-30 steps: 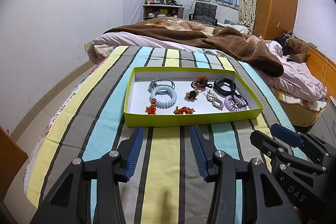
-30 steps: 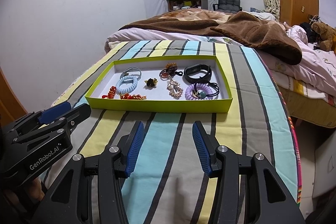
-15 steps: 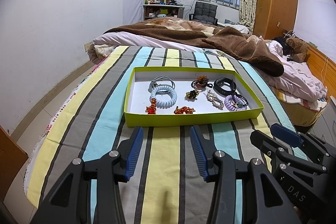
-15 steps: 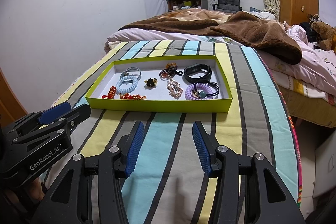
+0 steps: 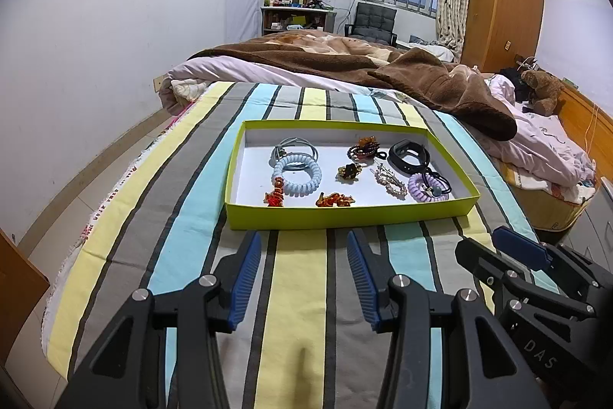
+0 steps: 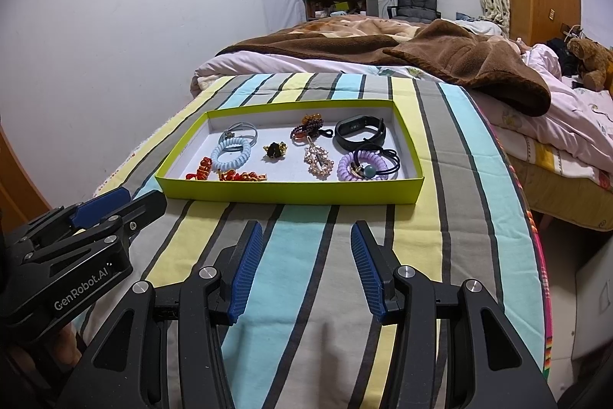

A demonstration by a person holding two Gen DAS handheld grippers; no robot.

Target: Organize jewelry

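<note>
Both hand-held grippers gape empty just short of the jewelry tray.

A home bedroom is shown: a bed covered by a rumpled brown fleece blanket, a tall wooden wardrobe, and a brown teddy bear.

The left gripper reads "GenRobot.AI"; the right gripper reads "DAS".

lime-green tray, striped bedspread
</note>
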